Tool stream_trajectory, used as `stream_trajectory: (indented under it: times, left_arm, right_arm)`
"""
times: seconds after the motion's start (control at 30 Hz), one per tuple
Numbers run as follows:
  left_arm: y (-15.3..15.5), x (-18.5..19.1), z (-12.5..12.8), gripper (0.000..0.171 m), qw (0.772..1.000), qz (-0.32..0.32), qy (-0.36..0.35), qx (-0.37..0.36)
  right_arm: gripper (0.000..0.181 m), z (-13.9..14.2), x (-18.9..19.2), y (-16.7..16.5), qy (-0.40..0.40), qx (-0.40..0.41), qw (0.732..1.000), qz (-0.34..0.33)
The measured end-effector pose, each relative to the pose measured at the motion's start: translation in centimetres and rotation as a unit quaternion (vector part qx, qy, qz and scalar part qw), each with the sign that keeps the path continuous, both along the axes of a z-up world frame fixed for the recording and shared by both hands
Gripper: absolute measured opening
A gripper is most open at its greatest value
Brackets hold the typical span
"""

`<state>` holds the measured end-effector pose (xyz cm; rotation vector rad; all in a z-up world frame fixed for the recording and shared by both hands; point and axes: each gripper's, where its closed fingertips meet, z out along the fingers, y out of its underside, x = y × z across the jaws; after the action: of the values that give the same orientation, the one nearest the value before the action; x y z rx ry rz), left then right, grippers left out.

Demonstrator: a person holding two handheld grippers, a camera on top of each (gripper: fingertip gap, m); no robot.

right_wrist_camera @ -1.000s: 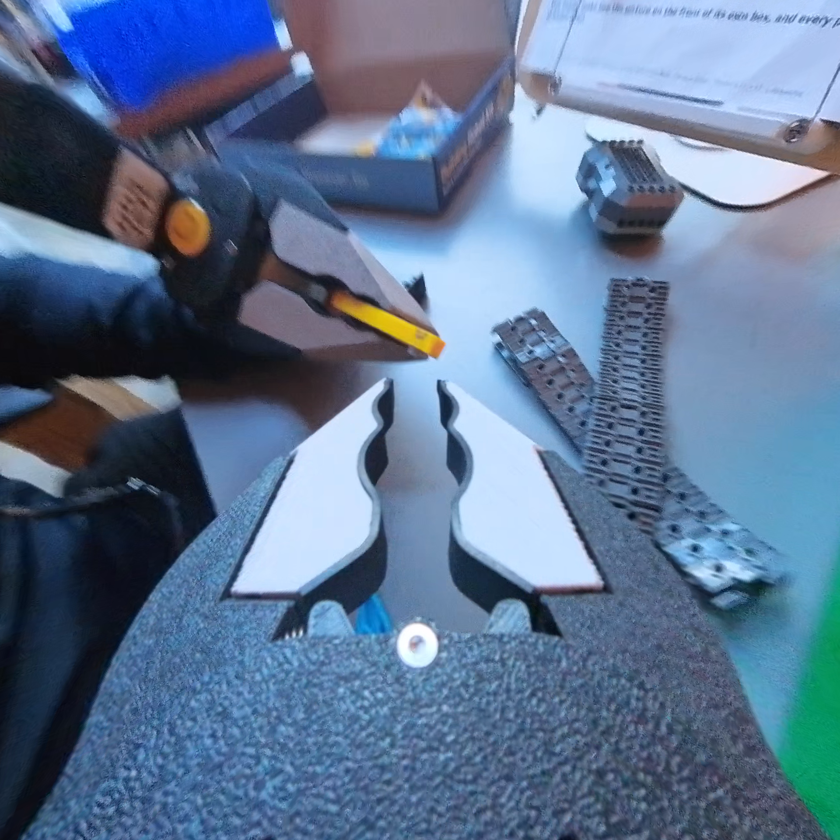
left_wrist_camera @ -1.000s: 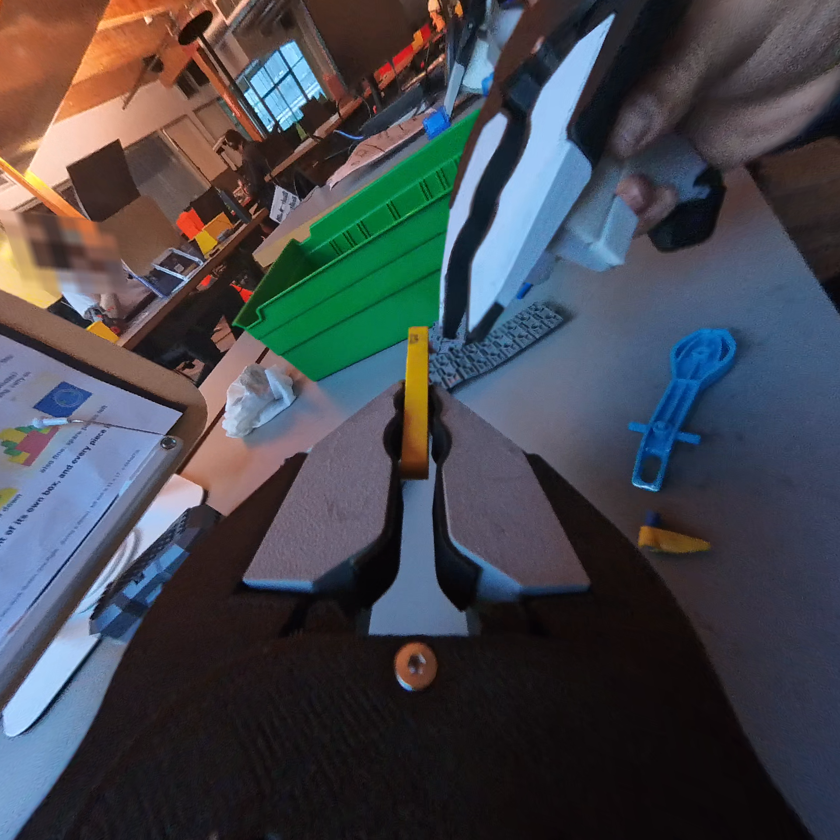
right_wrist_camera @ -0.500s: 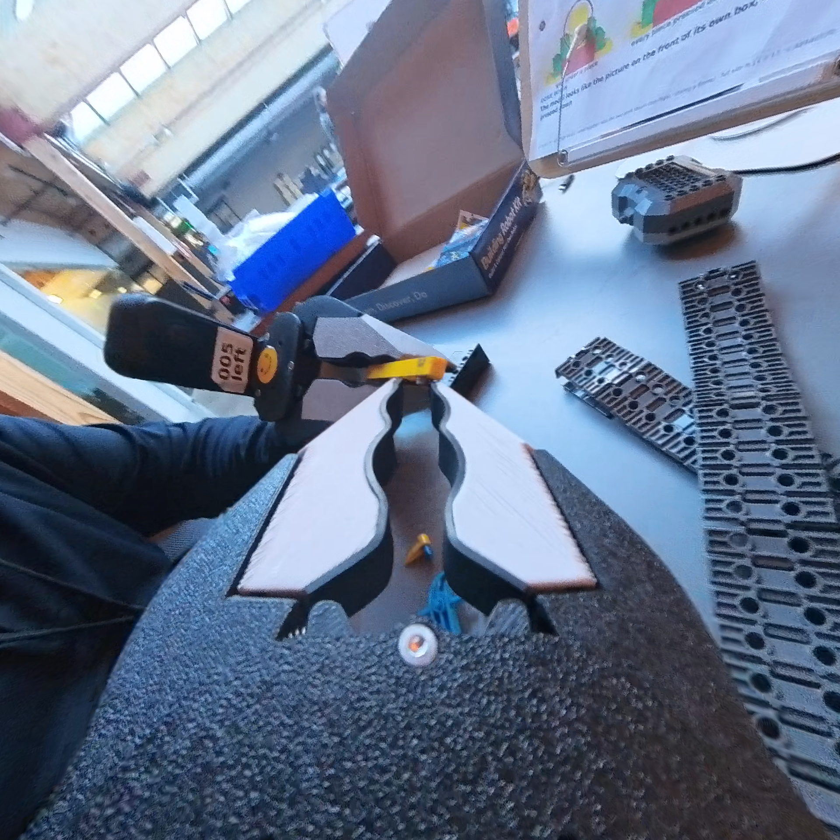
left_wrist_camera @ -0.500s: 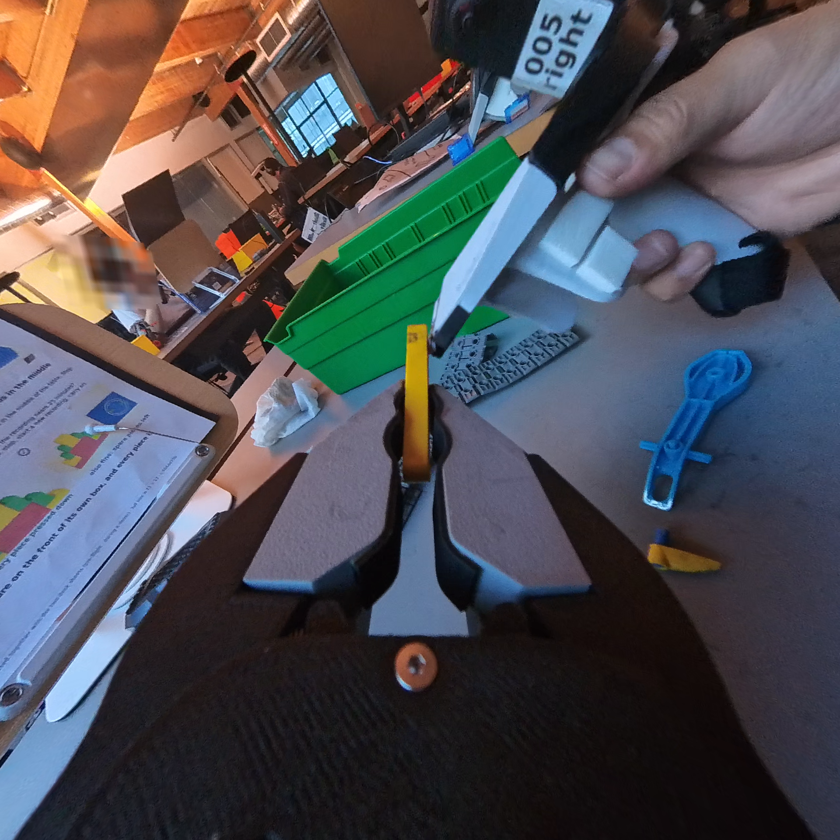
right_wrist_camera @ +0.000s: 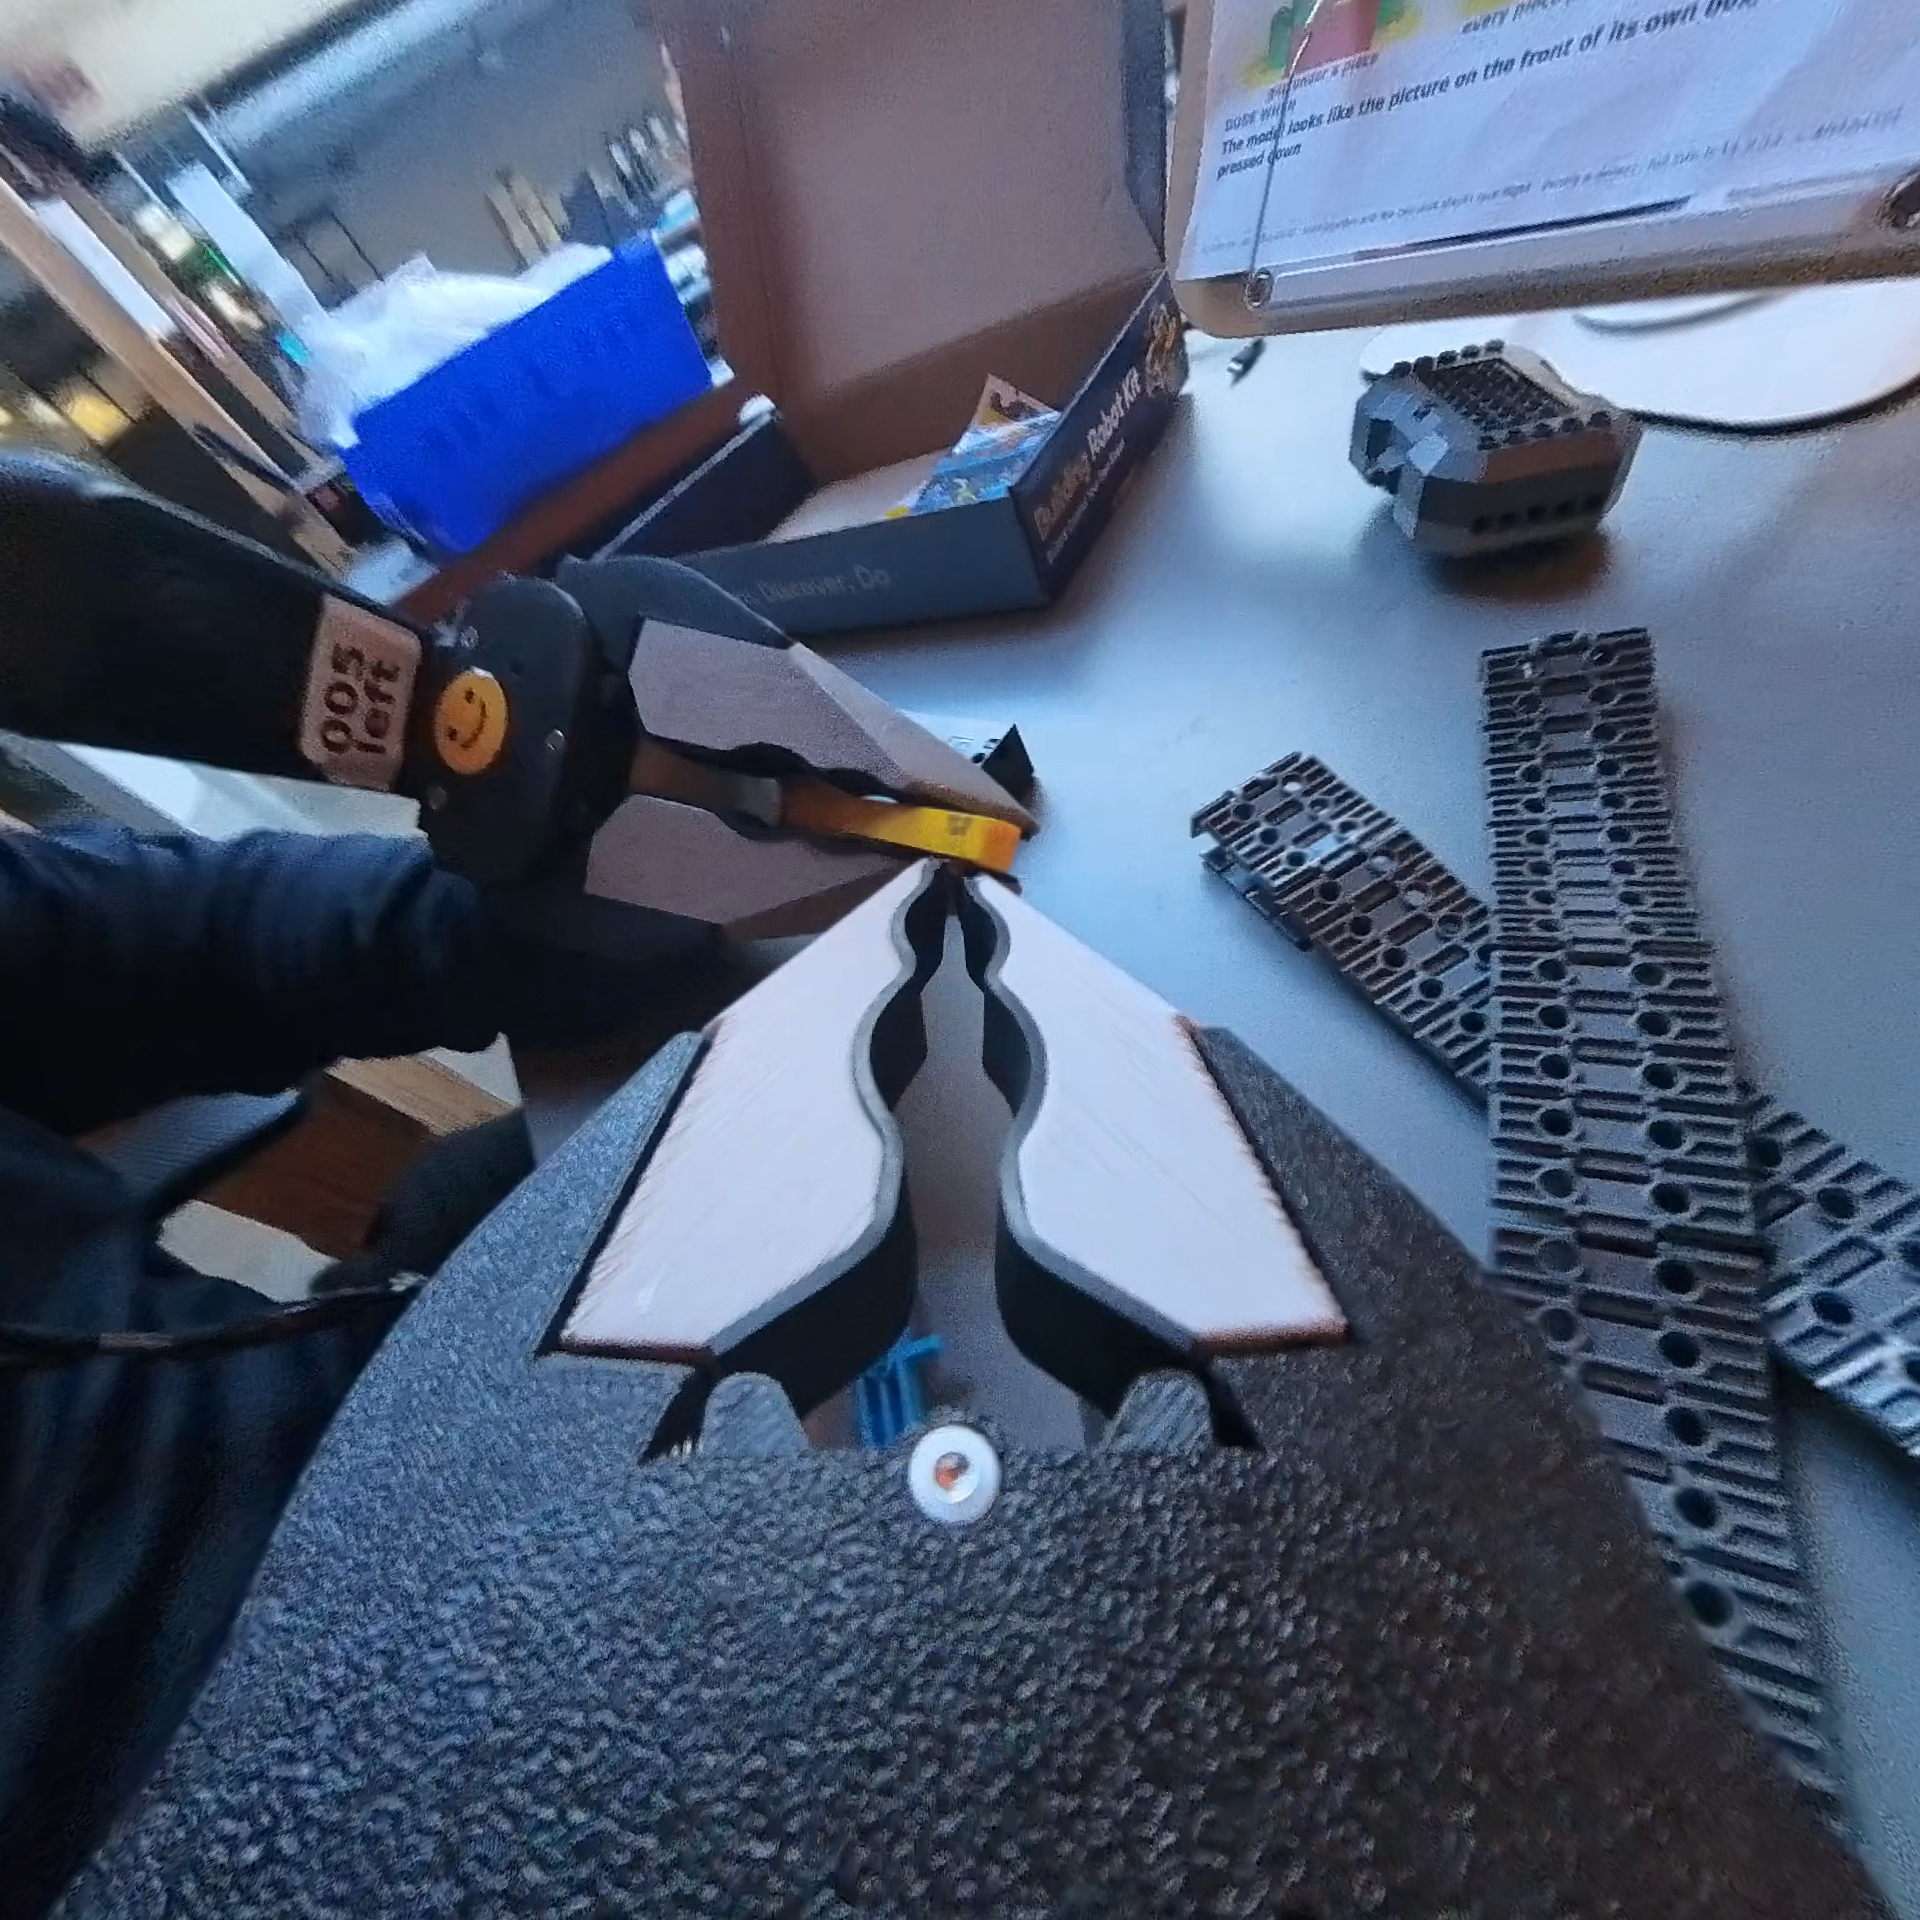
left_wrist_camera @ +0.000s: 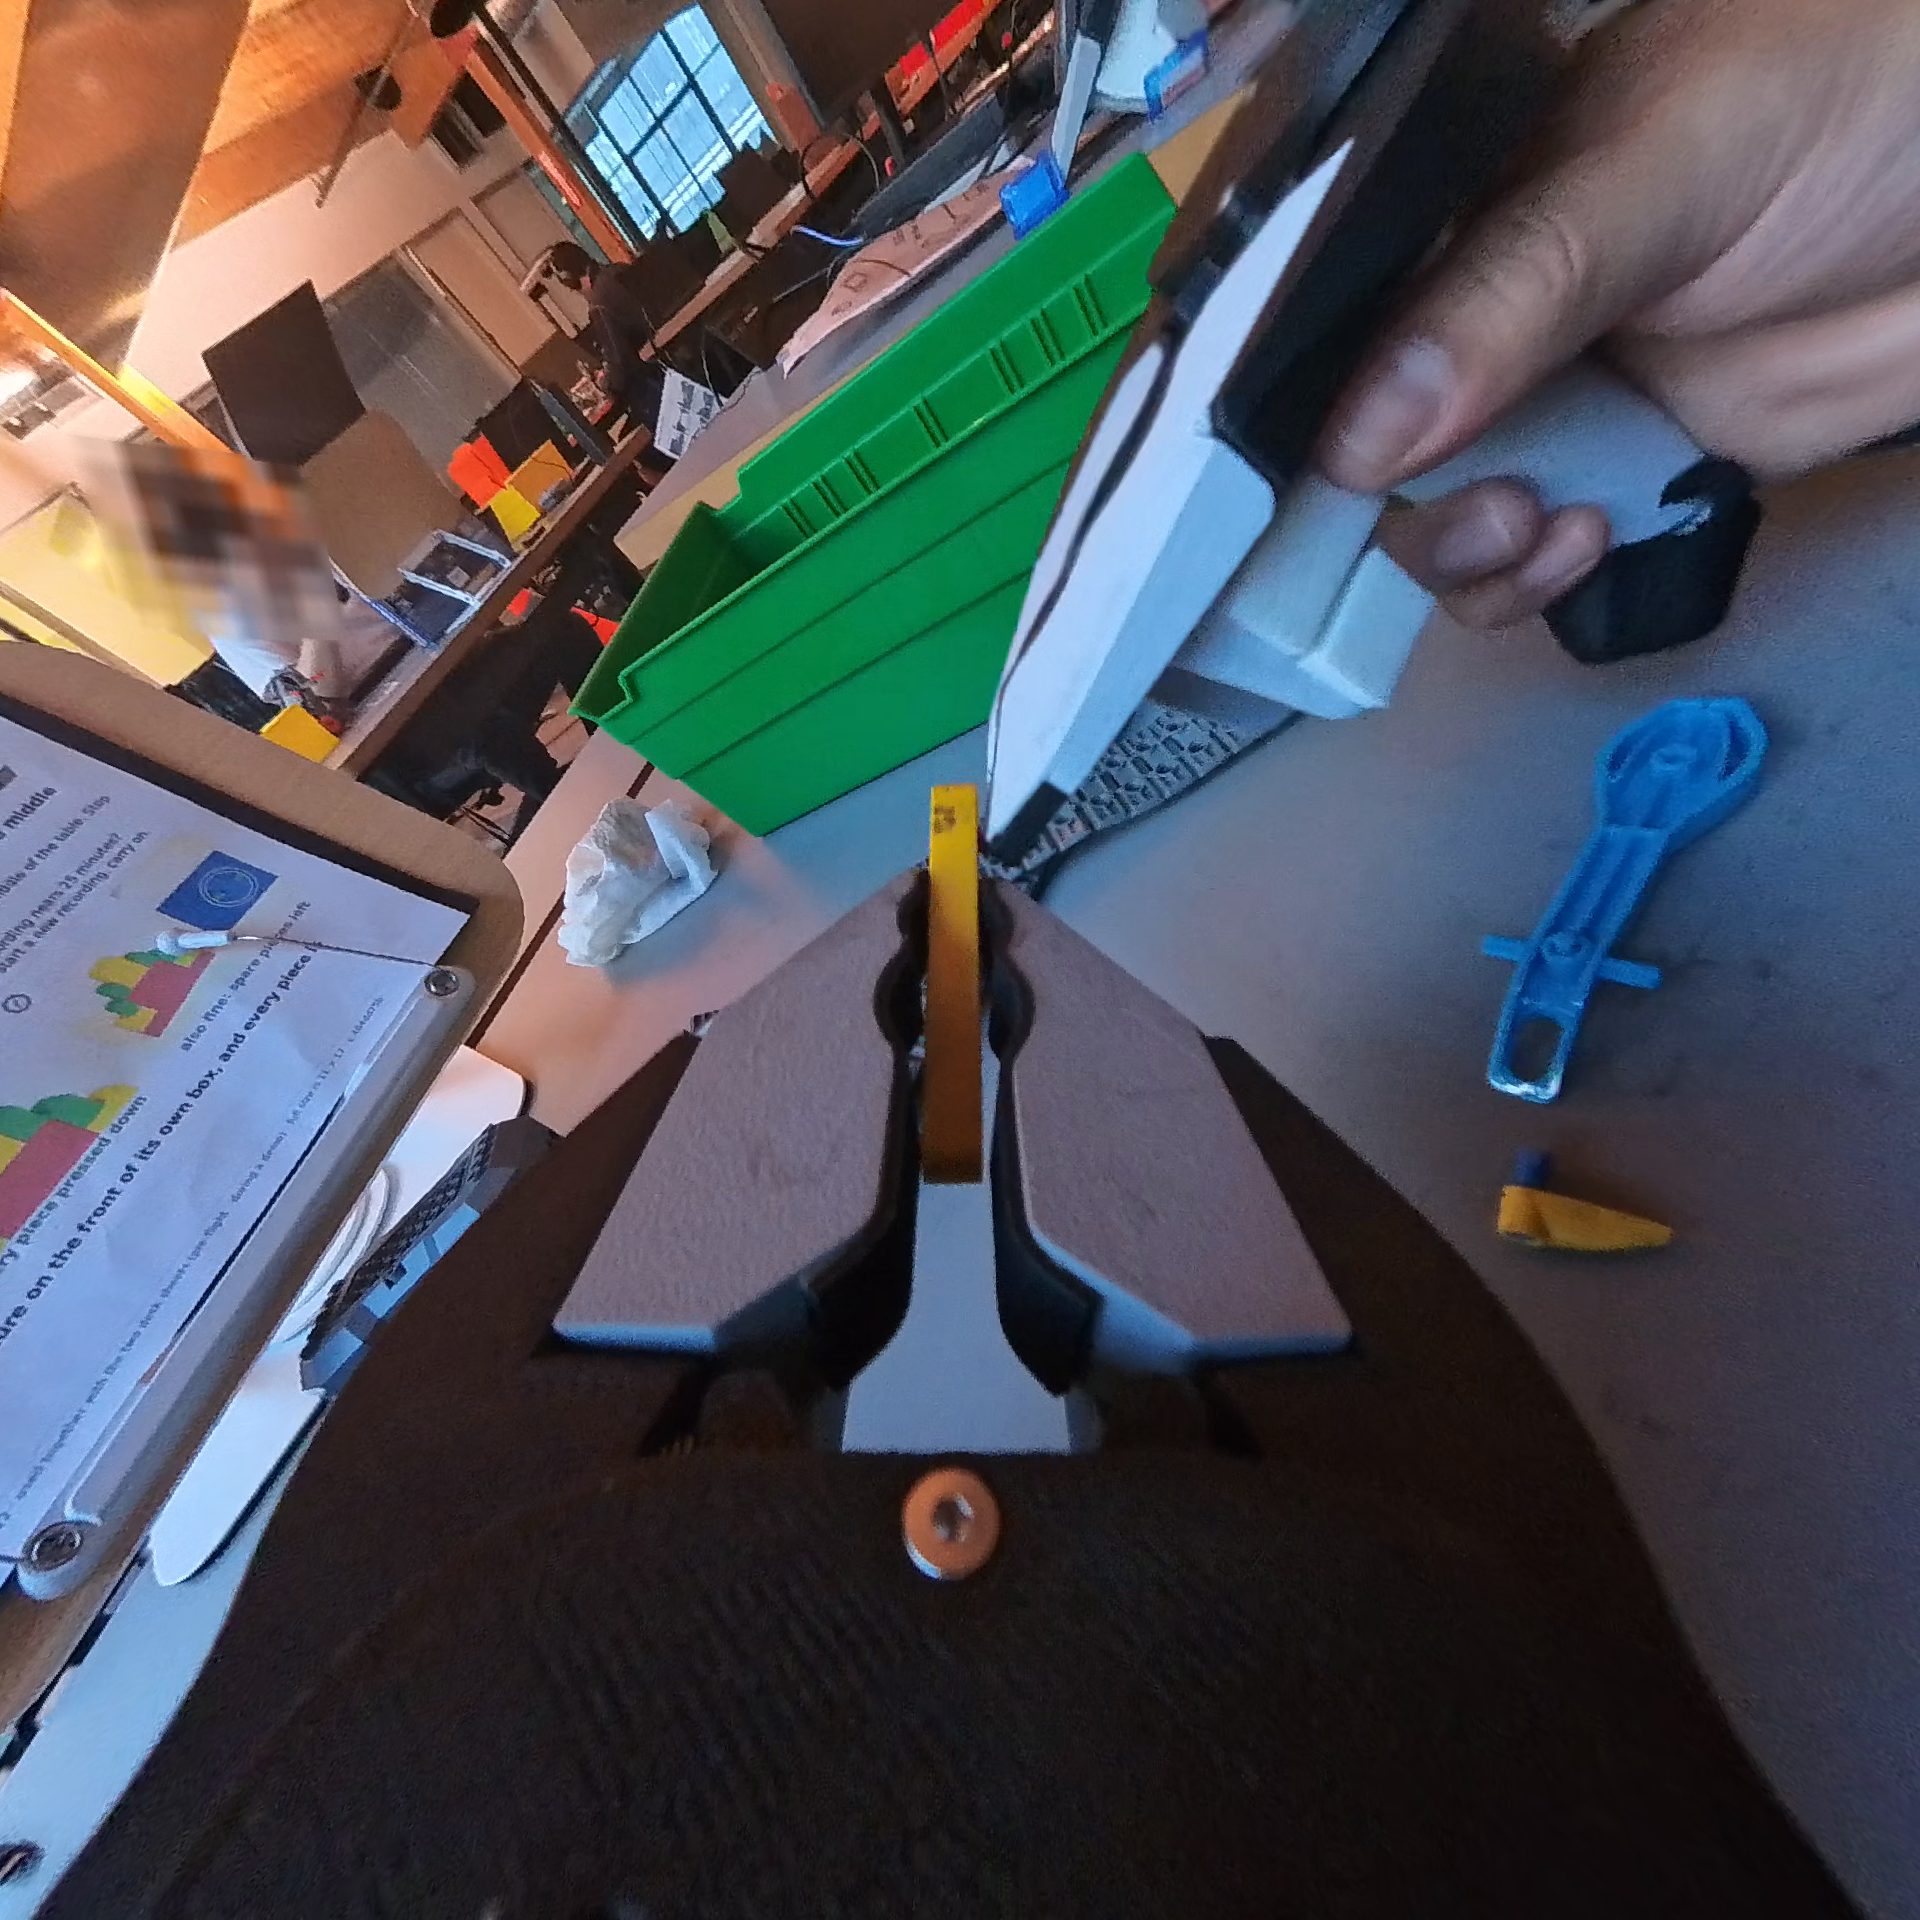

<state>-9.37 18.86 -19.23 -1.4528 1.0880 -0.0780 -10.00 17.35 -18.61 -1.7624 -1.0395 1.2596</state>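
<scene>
My left gripper (left_wrist_camera: 954, 894) is shut on a flat yellow strip (left_wrist_camera: 954, 997) that sticks out past its tips, held above the grey table (left_wrist_camera: 1714, 1455). From the right wrist view, the left gripper (right_wrist_camera: 1013, 831) comes in from the left with the yellow strip (right_wrist_camera: 914, 826) held flat. My right gripper (right_wrist_camera: 953, 883) has its jaws nearly together with nothing between them. Its tips sit right under the strip's free end. In the left wrist view the right gripper (left_wrist_camera: 1013, 821), in a person's hand, points down just right of the strip's tip.
A green bin (left_wrist_camera: 883, 582), a crumpled tissue (left_wrist_camera: 634, 873), a blue tool (left_wrist_camera: 1600, 894) and a small yellow wedge (left_wrist_camera: 1579, 1231) lie on the table. Grey perforated plates (right_wrist_camera: 1600, 1039), a grey block (right_wrist_camera: 1496, 447), an open box (right_wrist_camera: 935, 520) and an instruction board (right_wrist_camera: 1558, 156) lie beyond. My left and right fingertips are right by each other. From either gripper's tips it is about 25 cm to the grey block (right_wrist_camera: 1496, 447). Look for it in the left wrist view (left_wrist_camera: 479, 1182) too.
My right gripper has closed from open to nearly shut and moved in to the yellow strip's tip. My left gripper has kept its hold on the strip.
</scene>
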Motion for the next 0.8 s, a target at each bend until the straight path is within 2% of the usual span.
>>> stream_trajectory:
  times: [0.1,0.17,0.2,0.27,0.37,0.5,0.67,0.8]
  left_arm:
    - [0.5,-0.4,-0.4,0.006,1.0,0.02,0.007,-0.019]
    - [1.3,-1.7,0.5,0.006,0.998,0.056,0.004,0.005]
    - [1.3,-1.9,0.7,0.006,0.998,0.056,-0.002,0.0]
    - [0.7,-1.3,0.1,0.006,0.999,0.028,-0.018,-0.026]
    - [0.0,-0.1,0.5,0.006,0.997,-0.014,-0.058,-0.042]
    - [-0.1,0.0,0.9,0.006,0.992,-0.034,-0.101,-0.061]
    - [-0.4,0.3,1.3,0.005,0.991,-0.046,-0.115,-0.059]
    - [-0.4,0.5,1.1,0.006,0.994,-0.039,-0.091,-0.04]
  right_arm:
    - [0.0,-0.9,0.0,0.2,-0.044,0.037,0.998,0.001]
    - [0.0,-3.3,0.2,0.3,-0.125,0.085,0.989,-0.001]
    - [0.0,-3.9,0.1,0.1,-0.14,0.097,0.985,-0.001]
    - [0.0,-3.4,0.0,0.0,-0.119,0.095,0.988,-0.005]
    - [0.0,-1.1,0.3,0.7,-0.045,0.045,0.998,-0.02]
    - [0.002,1.1,0.5,0.1,0.034,-0.016,0.999,0.0]
    - [0.007,1.4,0.5,-0.4,0.073,-0.081,0.994,0.017]
    - [0.009,1.4,0.3,-0.5,0.093,-0.113,0.989,0.023]
